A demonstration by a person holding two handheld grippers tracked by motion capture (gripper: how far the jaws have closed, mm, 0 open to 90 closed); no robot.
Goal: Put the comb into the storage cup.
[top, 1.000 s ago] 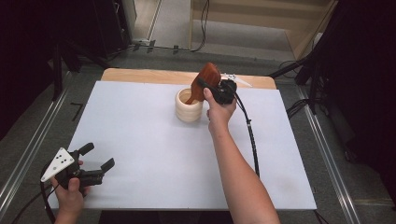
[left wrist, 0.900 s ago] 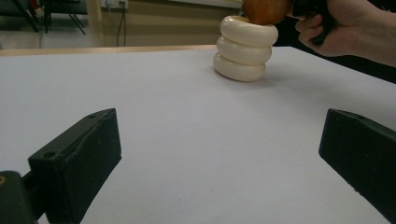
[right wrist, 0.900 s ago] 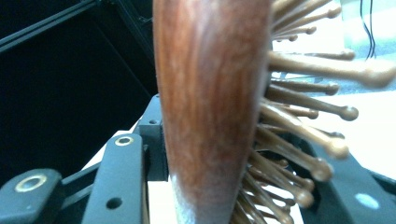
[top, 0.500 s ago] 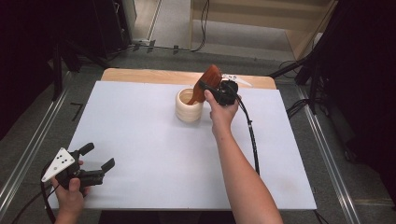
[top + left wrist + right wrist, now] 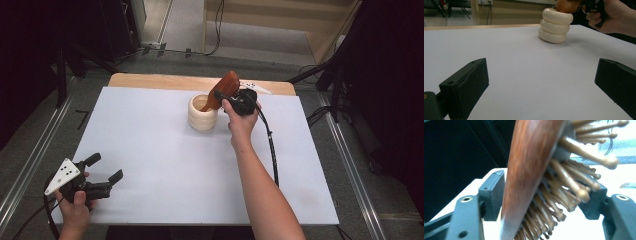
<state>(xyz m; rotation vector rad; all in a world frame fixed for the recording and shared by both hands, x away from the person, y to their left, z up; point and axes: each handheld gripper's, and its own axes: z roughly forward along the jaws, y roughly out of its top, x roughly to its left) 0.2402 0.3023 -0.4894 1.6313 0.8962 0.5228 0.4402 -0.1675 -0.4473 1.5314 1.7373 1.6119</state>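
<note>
While one hairbrush (image 5: 223,90) leans in one cup (image 5: 202,113), right tongs (image 5: 223,95) have just been opening around it, left tongs (image 5: 104,168) released

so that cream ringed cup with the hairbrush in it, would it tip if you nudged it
Probably not easily. The cup looks squat, three stacked rings with a broad base on the table. But the wooden hairbrush leans out over its rim, which likely makes it top-heavy toward that side. Its smooth, rounded sides may slip between pads.

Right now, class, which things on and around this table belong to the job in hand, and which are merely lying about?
In the job: brown wooden hairbrush; cream ribbed ring-shaped holder; right gripper, jaws just opening around the brush.

Lying about: idle left gripper; white table sheet; floor cables.
</note>
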